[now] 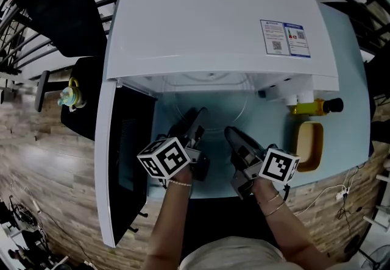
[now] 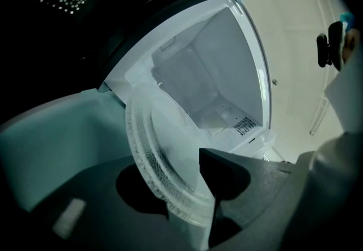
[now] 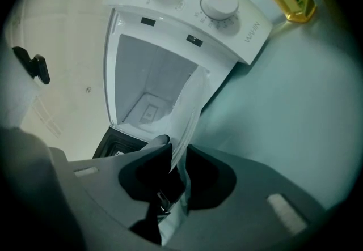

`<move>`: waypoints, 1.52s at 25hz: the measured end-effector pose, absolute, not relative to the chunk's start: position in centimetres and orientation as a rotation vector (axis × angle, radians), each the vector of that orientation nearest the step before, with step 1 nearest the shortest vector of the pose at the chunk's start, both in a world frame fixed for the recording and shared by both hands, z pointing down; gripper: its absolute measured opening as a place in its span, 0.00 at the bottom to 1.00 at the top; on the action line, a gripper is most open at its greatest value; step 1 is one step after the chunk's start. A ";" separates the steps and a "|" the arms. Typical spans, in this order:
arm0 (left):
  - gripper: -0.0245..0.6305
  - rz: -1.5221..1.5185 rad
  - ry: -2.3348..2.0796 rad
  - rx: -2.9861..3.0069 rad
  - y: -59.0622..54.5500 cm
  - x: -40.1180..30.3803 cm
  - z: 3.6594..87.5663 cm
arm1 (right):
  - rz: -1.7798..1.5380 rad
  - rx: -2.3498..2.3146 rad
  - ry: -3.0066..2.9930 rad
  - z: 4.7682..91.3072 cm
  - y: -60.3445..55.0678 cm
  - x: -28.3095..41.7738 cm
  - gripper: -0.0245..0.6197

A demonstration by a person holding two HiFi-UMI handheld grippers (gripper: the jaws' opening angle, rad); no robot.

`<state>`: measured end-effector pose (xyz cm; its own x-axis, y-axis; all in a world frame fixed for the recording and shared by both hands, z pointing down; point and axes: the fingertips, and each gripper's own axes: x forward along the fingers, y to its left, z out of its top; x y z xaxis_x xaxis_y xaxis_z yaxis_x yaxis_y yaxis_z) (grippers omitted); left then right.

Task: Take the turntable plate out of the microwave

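**Glass plate clamped by both claws at the microwave's mouth**

From the head view I see the white microwave (image 1: 213, 19) on the pale blue table (image 1: 341, 80), with its door (image 1: 125, 165) swung open toward the table's left edge. The clear turntable plate (image 1: 212, 109) shows faintly at the opening, over the table's front strip. My left gripper (image 1: 196, 117) and right gripper (image 1: 230, 135) meet its near rim side by side. A yellow bottle (image 1: 317, 106) lies by the microwave's right side, and a wooden tray (image 1: 309, 144) sits just in front of it, near the table's right edge.

In the left gripper view, the left gripper (image 2: 187, 199) has its jaws closed on the plate's (image 2: 164, 153) ribbed rim. The plate is tilted, with its far edge at the threshold of the white cavity (image 2: 210, 74).

In the right gripper view, the right gripper (image 3: 177, 162) pinches the plate (image 3: 190, 102), seen edge-on, between both pads. Two dials (image 3: 218, 0) sit on the control panel beyond.
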<state>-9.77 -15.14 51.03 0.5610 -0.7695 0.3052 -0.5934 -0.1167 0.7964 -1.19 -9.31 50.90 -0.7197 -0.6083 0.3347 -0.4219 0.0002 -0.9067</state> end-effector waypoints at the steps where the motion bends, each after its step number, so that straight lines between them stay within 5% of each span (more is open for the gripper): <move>1: 0.31 -0.225 -1.120 1.802 -15.1 -9.8 51.1 | -1.803 -1.094 2.125 50.8 -9.2 -1.2 0.20; 18: 0.23 -0.292 -1.029 1.682 -14.0 -9.2 51.9 | -1.731 -1.128 2.207 51.7 -9.5 0.1 0.18; 22: 0.23 -0.287 -1.018 1.681 -13.7 -9.1 51.7 | -1.701 -1.153 2.194 51.7 -10.8 0.6 0.32; 38: 0.23 -0.241 -0.958 1.663 -11.1 -10.4 52.5 | -1.669 -1.101 2.165 51.6 -15.5 1.3 0.33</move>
